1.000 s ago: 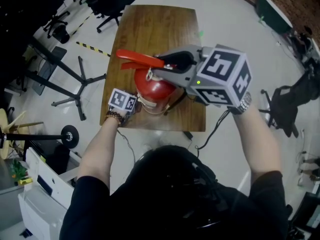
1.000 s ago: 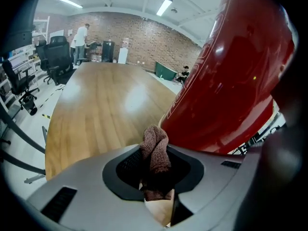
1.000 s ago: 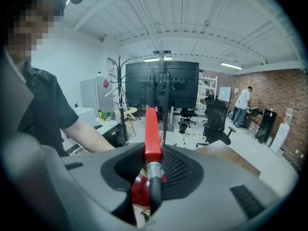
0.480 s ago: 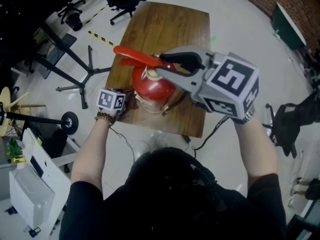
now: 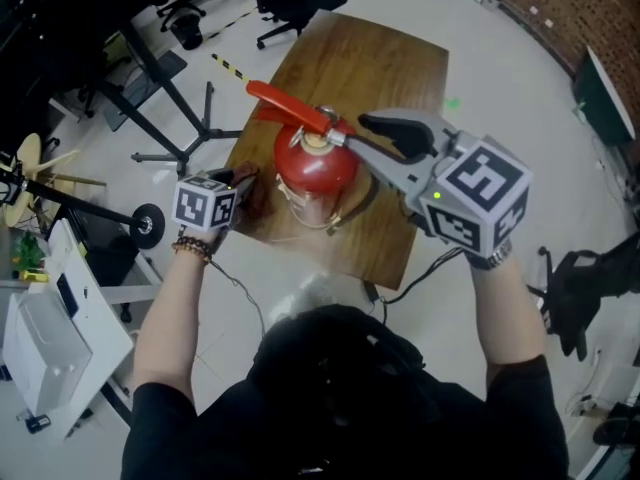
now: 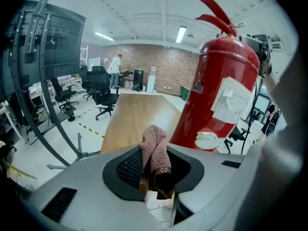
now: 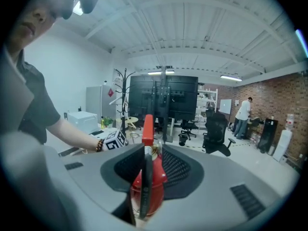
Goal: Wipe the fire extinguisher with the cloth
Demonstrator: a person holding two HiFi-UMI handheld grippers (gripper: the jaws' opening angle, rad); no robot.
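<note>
Fire extinguisher (image 5: 318,173) clasped at the neck, cloth pinched beside it

We have the cloth (image 6: 155,146) in our left gripper (image 6: 154,170). Its fingers (image 6: 129,170) are pressed in on it, kept apart only by the thickness of the bunched fabric. It is a pinkish-brown knit, folded over on itself, and its rounded end pokes out past the fingertips. Nothing else sits between these fingers.

From those fingers the fire extinguisher stands just off to the right and a little ahead, upright on the wooden table (image 5: 390,68). Its red body rises well above the fingertips, with a white label (image 6: 231,102) on the side that faces them. The cloth is close to the red body; whether it touches we cannot tell.

Our right gripper (image 5: 352,131) comes at the extinguisher from the other side, near its top. Its fingers (image 7: 175,170) have just been closing a little, and the neck stands between them, right under the red lever (image 5: 285,106). They clasp it there, with only a narrow gap between them, and the neck fills it. The lever runs on away from the fingertips, out beyond the body. Below these fingers the round red shoulder bulges out, and a black hose (image 5: 352,206) curls down the body beneath them.

Across the extinguisher from the right fingertips, and lower than they are, sits the left gripper.
</note>
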